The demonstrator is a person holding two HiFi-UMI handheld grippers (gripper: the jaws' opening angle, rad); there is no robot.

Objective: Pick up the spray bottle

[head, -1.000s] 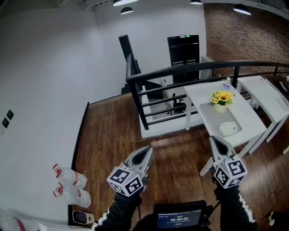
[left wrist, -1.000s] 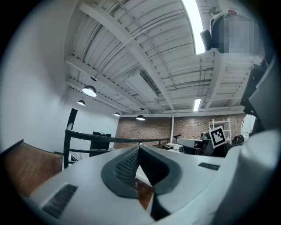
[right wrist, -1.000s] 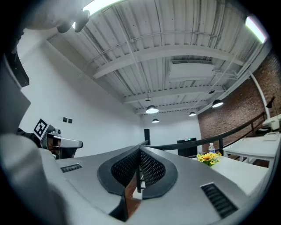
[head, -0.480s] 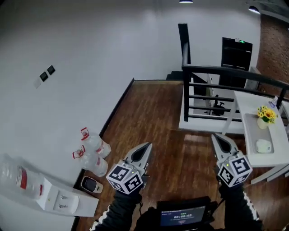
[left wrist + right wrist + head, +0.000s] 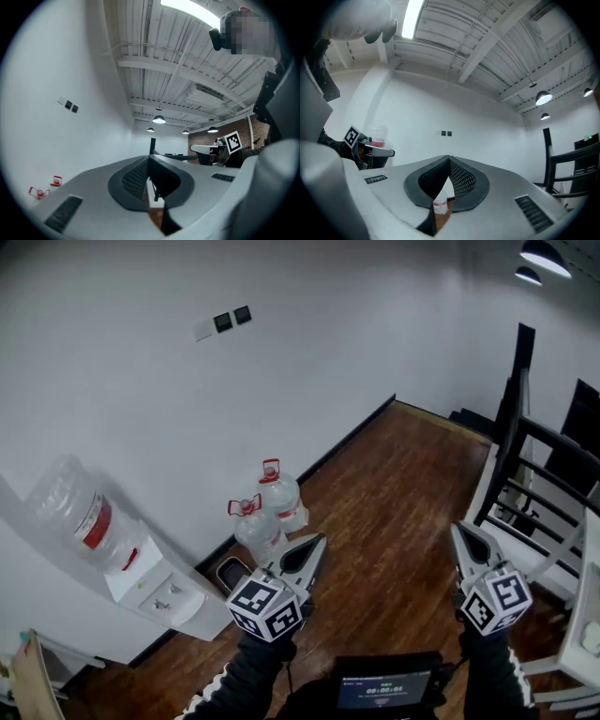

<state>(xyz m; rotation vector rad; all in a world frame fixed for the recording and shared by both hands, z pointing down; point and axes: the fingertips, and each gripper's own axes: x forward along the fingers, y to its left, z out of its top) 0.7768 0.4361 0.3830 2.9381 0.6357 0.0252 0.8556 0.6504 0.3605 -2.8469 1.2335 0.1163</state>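
Note:
No spray bottle shows in any view. In the head view my left gripper (image 5: 317, 540) and right gripper (image 5: 460, 529) are held side by side, level, over the wooden floor (image 5: 394, 493). Both are shut with nothing between the jaws. The left gripper view shows its jaws (image 5: 150, 157) meeting at the tip, with the right gripper's marker cube (image 5: 233, 141) off to the right. The right gripper view shows its jaws (image 5: 449, 158) closed too, pointing toward a white wall.
Two large water jugs (image 5: 267, 512) with red handles stand by the wall, a small device (image 5: 230, 573) beside them. A white water dispenser (image 5: 141, 582) with a bottle on top is at the left. A black railing (image 5: 539, 470) and a white table edge (image 5: 586, 638) lie right.
The whole view has swung left: the table with flowers has left the view and the water jugs and dispenser have come in. Both grippers stay shut and side by side.

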